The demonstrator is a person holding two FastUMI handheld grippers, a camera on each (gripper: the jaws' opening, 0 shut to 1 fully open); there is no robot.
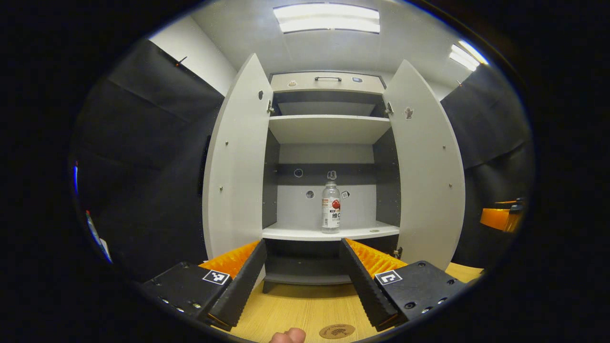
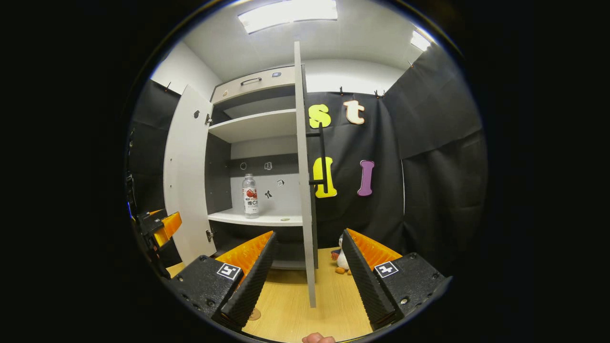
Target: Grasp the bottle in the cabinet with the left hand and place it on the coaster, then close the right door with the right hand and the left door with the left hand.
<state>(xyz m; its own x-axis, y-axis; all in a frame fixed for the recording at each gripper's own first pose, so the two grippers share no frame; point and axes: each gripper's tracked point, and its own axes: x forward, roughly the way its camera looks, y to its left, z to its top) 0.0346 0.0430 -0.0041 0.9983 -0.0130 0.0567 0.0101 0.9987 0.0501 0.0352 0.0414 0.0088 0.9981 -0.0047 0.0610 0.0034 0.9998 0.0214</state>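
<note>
Standing upright on the middle shelf [image 1: 329,233] of the cabinet [image 1: 328,82], the bottle [image 1: 330,207] waited with both doors swung wide. In the left gripper view, the left claw [image 1: 305,281] hovered low before the cabinet, its two fingers spread well apart and holding nothing, the bottle farther off and just above the gap between them. The left door [image 1: 237,166] and the right door [image 1: 426,171] flanked the opening. On the wooden desk [image 1: 305,305] below, the round coaster [image 1: 337,331] lay near the bottom edge, between the fingers and just beside a fingertip [image 1: 288,336] of the person.

In the right gripper view, the right claw [image 2: 307,276] also stood apart and empty, with the right door's edge [image 2: 305,190] between its fingers but clear of both. That door's dark handle [image 2: 323,157] faced the booth wall. A small plush toy [image 2: 340,259] sat on the desk beyond the door. The bottle stood on the shelf, left of the door edge, and the left claw showed at the far left.
</note>
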